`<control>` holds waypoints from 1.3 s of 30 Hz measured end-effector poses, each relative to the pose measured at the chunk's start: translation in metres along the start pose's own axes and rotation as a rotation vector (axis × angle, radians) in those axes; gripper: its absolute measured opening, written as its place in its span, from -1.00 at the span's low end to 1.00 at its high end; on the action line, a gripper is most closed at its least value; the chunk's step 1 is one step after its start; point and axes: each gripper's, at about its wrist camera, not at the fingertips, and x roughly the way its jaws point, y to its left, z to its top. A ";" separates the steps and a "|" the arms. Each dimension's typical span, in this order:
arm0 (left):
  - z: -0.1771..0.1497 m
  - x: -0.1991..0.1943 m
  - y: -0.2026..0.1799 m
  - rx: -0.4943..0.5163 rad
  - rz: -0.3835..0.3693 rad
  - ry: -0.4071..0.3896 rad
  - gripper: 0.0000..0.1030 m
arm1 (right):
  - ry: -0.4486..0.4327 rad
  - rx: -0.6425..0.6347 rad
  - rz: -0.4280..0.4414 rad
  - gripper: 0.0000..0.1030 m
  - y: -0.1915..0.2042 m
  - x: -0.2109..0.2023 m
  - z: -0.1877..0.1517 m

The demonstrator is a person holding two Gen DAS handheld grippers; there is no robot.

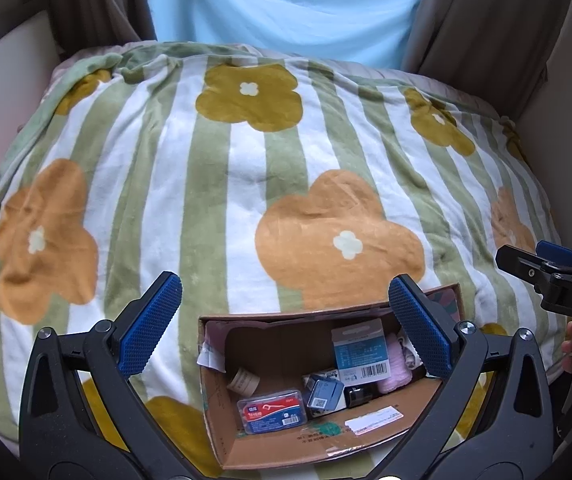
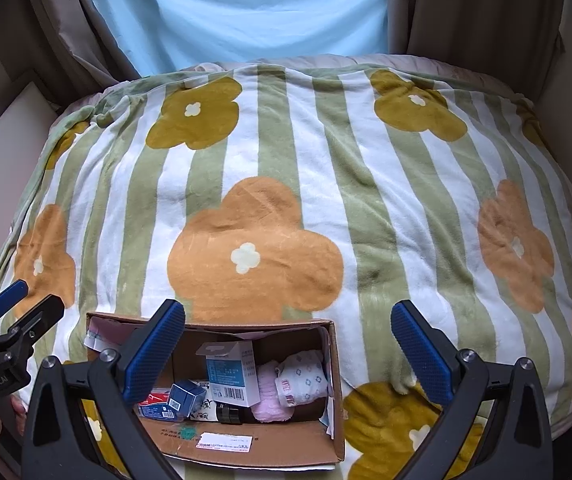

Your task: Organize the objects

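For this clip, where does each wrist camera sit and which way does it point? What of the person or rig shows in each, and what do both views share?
Left wrist: on the left gripper, looking down at the cardboard box on the flowered blanket; jaws apart, right gripper at right edge.
Right wrist: on the right gripper, same aim; jaws apart, left gripper at left edge.
Shared: box, blanket, blue-and-white carton.
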 end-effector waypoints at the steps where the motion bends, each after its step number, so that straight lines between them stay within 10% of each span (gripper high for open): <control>1: 0.000 -0.001 0.000 0.002 0.002 -0.001 1.00 | -0.001 0.000 0.000 0.99 0.000 0.000 0.000; 39: -0.003 0.001 -0.005 -0.008 0.025 0.015 1.00 | -0.009 0.002 0.001 0.99 0.006 0.001 0.001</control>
